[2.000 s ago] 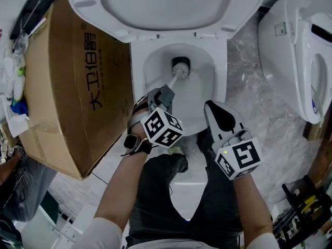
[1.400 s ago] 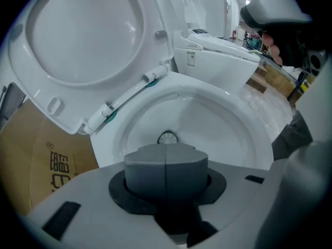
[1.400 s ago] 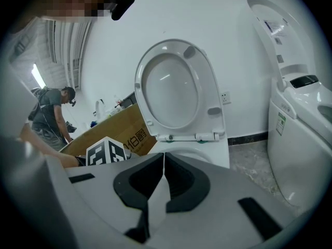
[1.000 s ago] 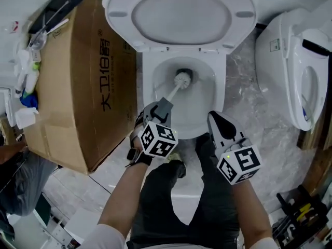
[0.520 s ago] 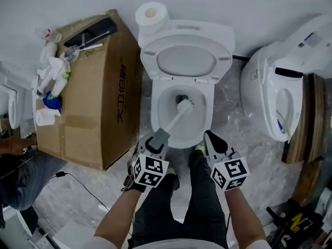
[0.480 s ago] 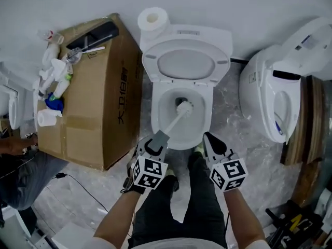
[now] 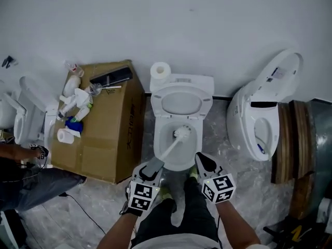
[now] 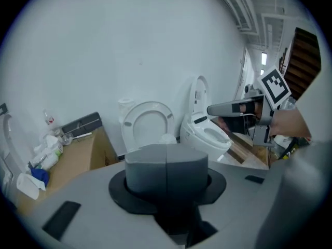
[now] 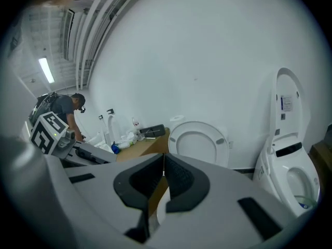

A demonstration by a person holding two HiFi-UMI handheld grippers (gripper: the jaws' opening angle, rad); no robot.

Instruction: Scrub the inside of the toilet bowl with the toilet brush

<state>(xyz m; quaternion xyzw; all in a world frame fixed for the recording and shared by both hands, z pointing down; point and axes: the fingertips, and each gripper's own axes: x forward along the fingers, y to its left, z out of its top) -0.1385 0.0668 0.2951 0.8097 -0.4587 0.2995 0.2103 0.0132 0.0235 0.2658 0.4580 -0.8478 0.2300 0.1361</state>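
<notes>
Marbled grey floor [image 7: 231,149] is meeting a plain white wall [image 7: 218,30], and a toilet [image 7: 181,82] is standing against that wall with its lid up. Printing is running down the side of the cardboard box [image 7: 104,139] at the toilet's left, too small to read. A label [image 9: 285,104] is showing on the raised lid of a second toilet [image 9: 289,160] to the right, and it is likewise unreadable. The left gripper [image 7: 153,166] is clamping its jaws tight on the grey handle end of the brush [image 7: 173,146]. The brush's white shaft is slanting up into the bowl, and its bristle head is lying toward the bowl's back. The right gripper [image 7: 199,158] is hovering by the bowl's front right rim, just beside the left one, with its jaws pressing together and nothing between them. A paper roll [image 7: 161,70] is sitting on the tank's left corner, and bottles [image 7: 72,95] are lying along the left edge of the box top.
</notes>
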